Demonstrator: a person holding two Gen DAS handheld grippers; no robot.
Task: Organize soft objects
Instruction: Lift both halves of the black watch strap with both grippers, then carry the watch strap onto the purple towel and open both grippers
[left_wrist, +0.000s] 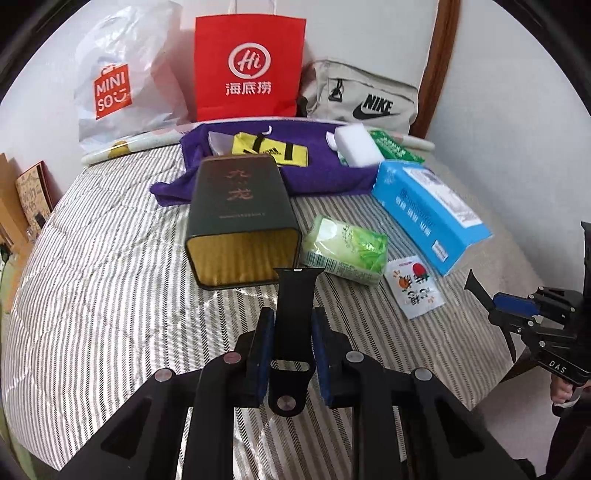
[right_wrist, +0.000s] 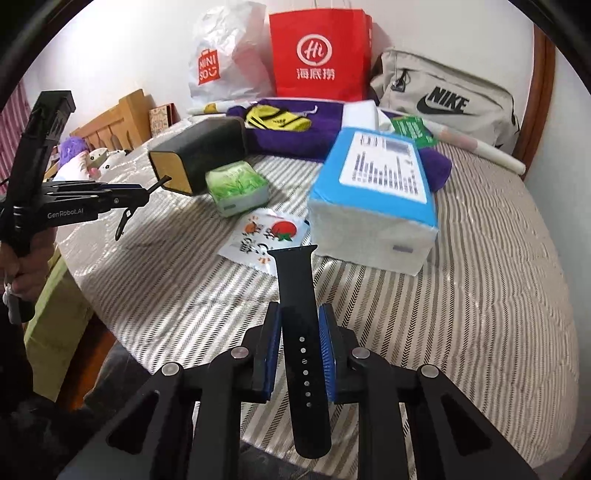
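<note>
- both tools clenched: left tool (left_wrist: 288, 347) grips the pin strap half (left_wrist: 291, 317), right tool (right_wrist: 299, 350) the holed strap half (right_wrist: 303, 354).
- i'd carry both level to the open tin (left_wrist: 240, 218) on the bed (left_wrist: 110, 277), without twisting.

Bare striped bedspread (left_wrist: 110, 295) before clutter

We hold a black watch strap (right_wrist: 300, 332) tight in our right gripper (right_wrist: 300, 354), over the striped bed (right_wrist: 461, 314), near a blue tissue pack (right_wrist: 373, 199).
</note>
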